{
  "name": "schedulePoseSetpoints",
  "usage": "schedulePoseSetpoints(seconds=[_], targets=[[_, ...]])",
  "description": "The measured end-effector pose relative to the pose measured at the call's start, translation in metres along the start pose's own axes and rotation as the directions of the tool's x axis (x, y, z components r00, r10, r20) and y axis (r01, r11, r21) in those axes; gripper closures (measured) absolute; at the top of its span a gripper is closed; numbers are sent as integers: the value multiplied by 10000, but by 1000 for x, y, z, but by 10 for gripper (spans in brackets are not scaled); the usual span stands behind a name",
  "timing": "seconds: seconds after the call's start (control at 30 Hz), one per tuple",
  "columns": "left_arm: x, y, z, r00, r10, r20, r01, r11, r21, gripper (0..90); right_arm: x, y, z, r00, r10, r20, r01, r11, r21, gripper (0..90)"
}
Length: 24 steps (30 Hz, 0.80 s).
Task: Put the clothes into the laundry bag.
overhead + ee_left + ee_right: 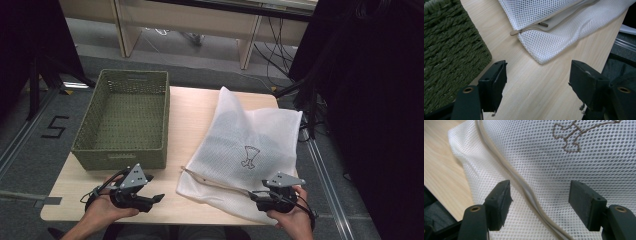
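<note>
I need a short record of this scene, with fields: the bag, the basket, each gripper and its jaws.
bag: white mesh laundry bag, flat on the light wooden table, zipper closed, pull at its left end
basket: green woven rectangular basket, left of the bag, empty
left gripper: jaws open over bare table, between basket and bag
right gripper: jaws open above the bag's beige zipper, nothing held
</note>
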<state>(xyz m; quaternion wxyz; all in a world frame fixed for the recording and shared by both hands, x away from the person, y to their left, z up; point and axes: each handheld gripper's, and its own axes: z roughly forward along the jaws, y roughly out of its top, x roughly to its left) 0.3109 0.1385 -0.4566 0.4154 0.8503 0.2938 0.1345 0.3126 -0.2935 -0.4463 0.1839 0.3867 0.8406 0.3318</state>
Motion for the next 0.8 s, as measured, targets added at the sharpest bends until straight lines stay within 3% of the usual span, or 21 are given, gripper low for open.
schedulePoseSetpoints(seconds=[0.33,0.8], targets=[[-3,-1,0,9995,-293,71,295,9991,-318,215,11,-7,-2,9997,-189,-161,193,9995,250,337],[-3,-2,2,9999,-103,14,103,9998,-172,211,10,-7,-1,9995,-305,-76,308,9987,410,337]])
